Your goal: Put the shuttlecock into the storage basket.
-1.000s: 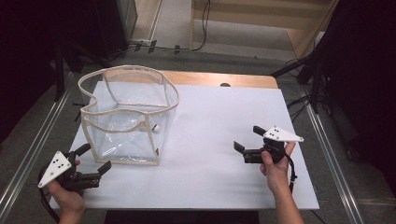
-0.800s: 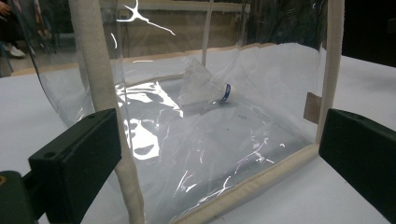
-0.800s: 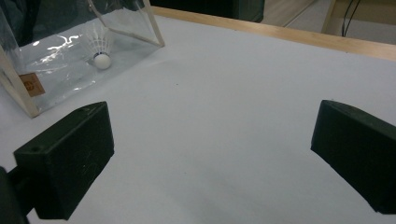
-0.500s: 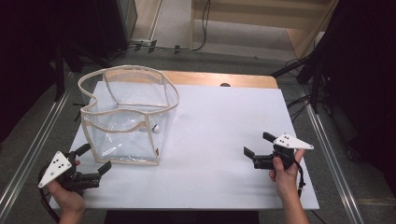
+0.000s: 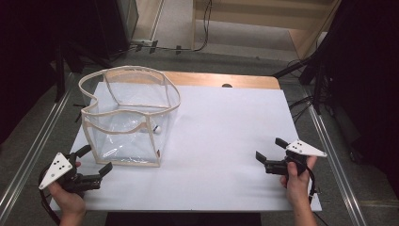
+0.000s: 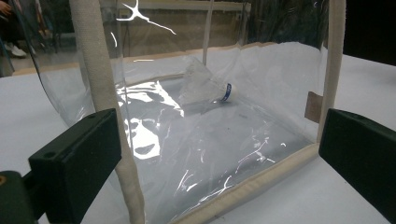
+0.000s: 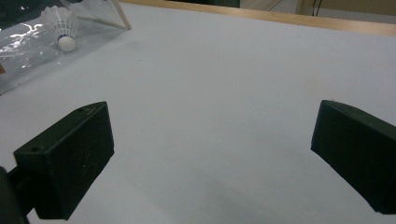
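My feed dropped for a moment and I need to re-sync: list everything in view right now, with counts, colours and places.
Clear plastic bag with beige fabric trim: one, standing open at the table's left.
White feather shuttlecock with a blue band at its cork: one, lying inside the bag on its floor.
White table top with a wooden far edge: one, under everything.
Left gripper: one, black with a grey plate, jaws open, beside the bag's near corner.
Right gripper: one, black with a grey plate, jaws open, above bare table near the right edge.
Hands: two, one holding each gripper.
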A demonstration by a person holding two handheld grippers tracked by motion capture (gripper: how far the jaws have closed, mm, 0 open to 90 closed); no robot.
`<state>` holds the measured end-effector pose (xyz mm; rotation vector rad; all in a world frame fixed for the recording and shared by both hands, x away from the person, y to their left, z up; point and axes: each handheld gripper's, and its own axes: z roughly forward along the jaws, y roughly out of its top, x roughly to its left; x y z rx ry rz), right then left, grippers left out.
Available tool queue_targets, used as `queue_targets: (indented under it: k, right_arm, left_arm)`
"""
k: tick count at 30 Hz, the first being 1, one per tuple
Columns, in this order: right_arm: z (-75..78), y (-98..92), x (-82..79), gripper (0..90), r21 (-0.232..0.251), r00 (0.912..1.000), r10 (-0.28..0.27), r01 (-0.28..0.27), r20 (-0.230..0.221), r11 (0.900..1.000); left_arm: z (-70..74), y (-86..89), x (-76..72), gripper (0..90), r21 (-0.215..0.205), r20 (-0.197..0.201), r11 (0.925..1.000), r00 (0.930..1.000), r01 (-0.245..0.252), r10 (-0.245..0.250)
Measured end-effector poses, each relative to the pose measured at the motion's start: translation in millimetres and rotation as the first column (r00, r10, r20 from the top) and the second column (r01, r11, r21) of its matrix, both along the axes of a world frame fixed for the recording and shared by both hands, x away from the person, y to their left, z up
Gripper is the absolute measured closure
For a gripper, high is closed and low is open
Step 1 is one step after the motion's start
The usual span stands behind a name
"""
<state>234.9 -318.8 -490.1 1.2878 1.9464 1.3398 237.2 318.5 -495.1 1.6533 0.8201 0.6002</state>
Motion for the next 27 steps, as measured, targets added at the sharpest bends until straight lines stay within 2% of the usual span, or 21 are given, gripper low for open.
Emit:
queue_targets:
  k: [11,19,20,23,27]
  right_arm:
    - [-14.5,-22.7,-8.7,0.0,0.013,0.9974,-0.063,0.063,-0.035,0.998]
    - [-20.1,-32.9,-13.0,0.0,0.022,0.9955,-0.092,0.092,-0.021,0.995]
    - [-19.6,-32.7,-13.5,0.0,-0.003,0.9948,-0.102,0.102,-0.006,0.995]
    - [-19.7,-33.9,-14.2,0.0,-0.015,0.9947,-0.103,0.103,0.0,0.995]
    - [-21.3,-35.8,-14.9,0.0,0.005,0.9939,-0.11,0.111,-0.003,0.994]
  left_arm:
    - [0.2,0.2,-0.2,0.0,0.002,-0.001,1.0,1.0,0.001,-0.001]
    - [0.3,0.3,0.4,0.0,0.002,-0.002,0.9999,0.9999,0.011,-0.011]
    - [0.4,0.5,0.7,0.0,0.0,-0.003,0.9999,0.9999,0.012,-0.012]
    - [0.5,0.6,1.0,0.0,-0.002,-0.004,0.9999,0.9999,0.014,-0.014]
    - [0.8,0.6,0.6,0.0,-0.002,-0.004,0.9999,0.9999,0.014,-0.014]
